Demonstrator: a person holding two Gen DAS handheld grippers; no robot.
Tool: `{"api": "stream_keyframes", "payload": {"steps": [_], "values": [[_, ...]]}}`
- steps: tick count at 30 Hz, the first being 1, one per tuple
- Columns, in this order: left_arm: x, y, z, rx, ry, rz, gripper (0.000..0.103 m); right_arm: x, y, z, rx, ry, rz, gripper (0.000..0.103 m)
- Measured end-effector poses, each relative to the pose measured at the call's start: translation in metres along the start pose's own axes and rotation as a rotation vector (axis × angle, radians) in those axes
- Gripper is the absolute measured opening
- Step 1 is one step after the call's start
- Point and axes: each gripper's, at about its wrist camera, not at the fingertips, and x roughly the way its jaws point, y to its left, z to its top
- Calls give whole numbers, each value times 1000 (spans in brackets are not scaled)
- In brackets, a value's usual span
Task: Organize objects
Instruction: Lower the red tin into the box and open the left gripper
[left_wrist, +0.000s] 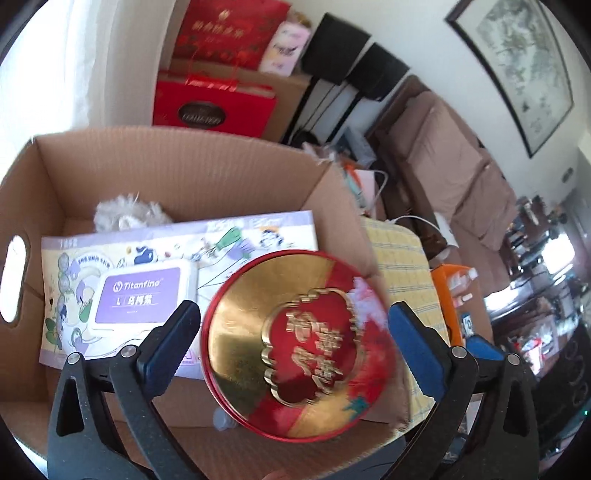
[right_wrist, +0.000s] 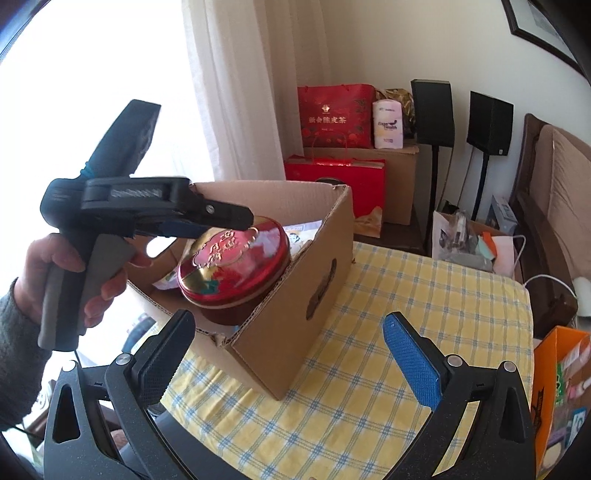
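Pretty clearly someone's living room I'm working in. Brown sofa (left_wrist: 454, 162) off to the right of my jaws, framed painting (left_wrist: 517, 66) on the wall above it, two black speakers on stands (right_wrist: 461, 114) ahead, white curtain (right_wrist: 236, 88) at a bright window, red gift bags (right_wrist: 334, 114) stacked in the corner.

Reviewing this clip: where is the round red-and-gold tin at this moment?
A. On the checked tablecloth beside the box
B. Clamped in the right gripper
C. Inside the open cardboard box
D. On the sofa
C. The round tin sits within the walls of the cardboard box, and the left gripper stands open around it, pads clear of its rim; the right gripper is empty over the tablecloth.
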Motion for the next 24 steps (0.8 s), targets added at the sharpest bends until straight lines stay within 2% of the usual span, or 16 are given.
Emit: {"api": "stream_keyframes", "payload": {"steps": [3, 7, 13, 16, 20, 24], "values": [[2, 10, 1, -29, -12, -32, 102, -2, 0, -4, -3, 5, 2, 102], [13, 10, 3, 28, -19, 32, 102, -3, -2, -6, 4, 3, 6, 102], [26, 4, 6, 72, 10, 43, 98, -5, -4, -9, 19, 0, 21, 102], [27, 0, 8, 93, 12, 77, 98, -5, -4, -9, 20, 4, 19, 102], [17, -6, 8, 108, -17, 55, 97, -8, -2, -9, 18, -2, 19, 102], [0, -14, 7, 124, -82, 25, 98, -9, -2, -8, 19, -12, 12, 102]]}}
